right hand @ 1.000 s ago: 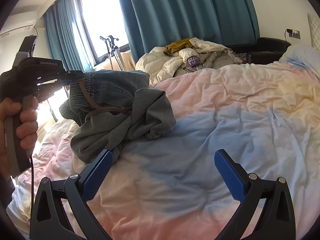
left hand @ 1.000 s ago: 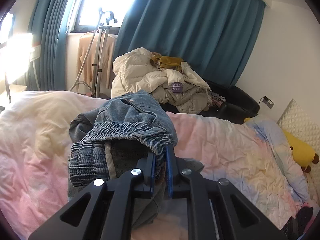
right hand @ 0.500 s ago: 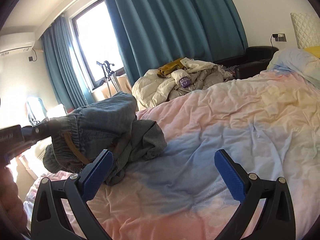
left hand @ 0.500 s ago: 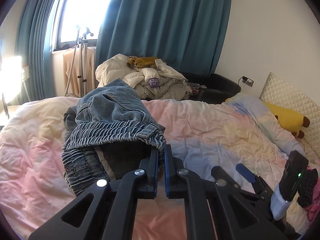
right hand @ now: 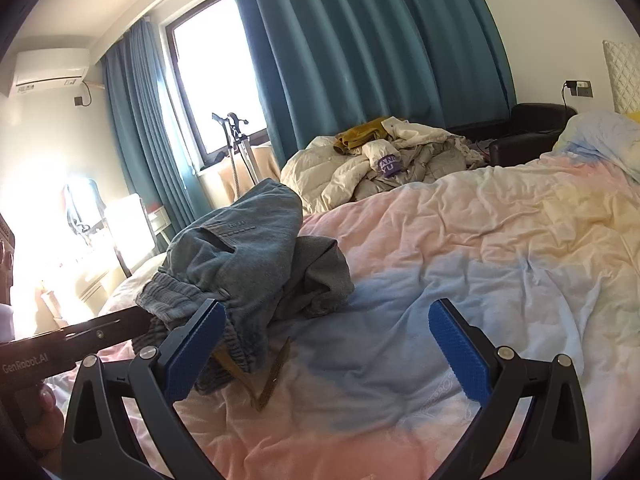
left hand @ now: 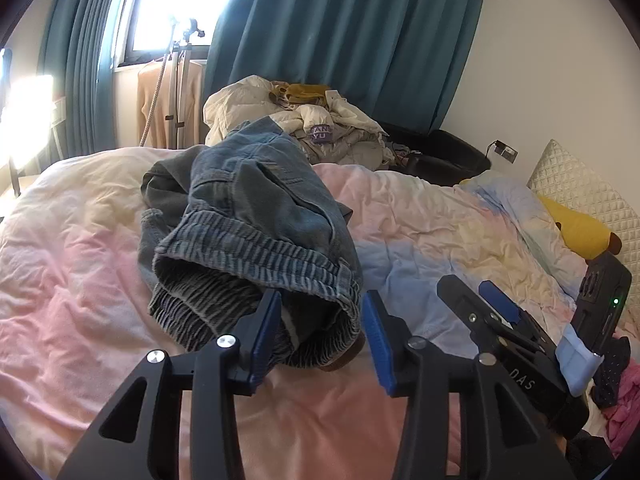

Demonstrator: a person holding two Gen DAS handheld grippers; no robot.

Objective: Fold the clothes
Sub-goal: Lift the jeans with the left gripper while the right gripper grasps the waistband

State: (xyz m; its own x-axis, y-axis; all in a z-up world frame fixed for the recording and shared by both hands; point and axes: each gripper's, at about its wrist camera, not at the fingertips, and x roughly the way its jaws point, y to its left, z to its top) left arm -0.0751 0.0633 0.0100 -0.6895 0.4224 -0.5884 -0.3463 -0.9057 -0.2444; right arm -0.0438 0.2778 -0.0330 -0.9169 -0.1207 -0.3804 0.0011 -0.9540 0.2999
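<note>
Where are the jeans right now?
The jeans lie bunched on the pastel duvet, left of centre in both wrist views, their waistband just ahead of the open left hand-held gripper.

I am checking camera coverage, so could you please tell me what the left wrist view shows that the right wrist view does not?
Only the left wrist view shows the yellow plush toy and the pink cloth. Only the right wrist view shows the air conditioner and the brown belt. Both show the crumpled jeans on the bed, the pile of jackets, and both open grippers: left, right.
</note>
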